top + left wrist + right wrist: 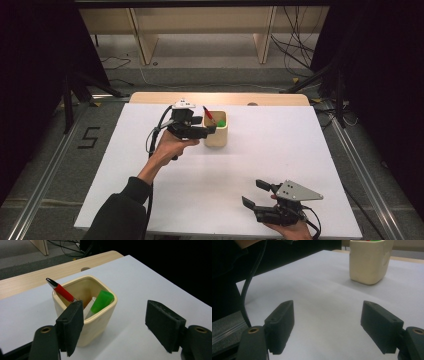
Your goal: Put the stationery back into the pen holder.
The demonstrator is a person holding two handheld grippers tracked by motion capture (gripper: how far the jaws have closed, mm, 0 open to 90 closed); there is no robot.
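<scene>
A cream square cup stands on the white table sheet, toward its far middle. It holds a red pen with a black tip and a green-capped marker. My left gripper hovers at the cup's left side, open, with nothing between its jaws. In the left gripper view the cup sits just beyond the gripper, with the red pen leaning left and the green marker leaning right. My right gripper rests open near the front right edge. Its own view has the gripper over bare sheet, the cup far ahead.
A wooden table edge runs behind the white sheet. Beyond it stand pale shelf legs and loose floor cables. A black "5" marks the floor at left. The left gripper's black cable hangs at the left of the right gripper view.
</scene>
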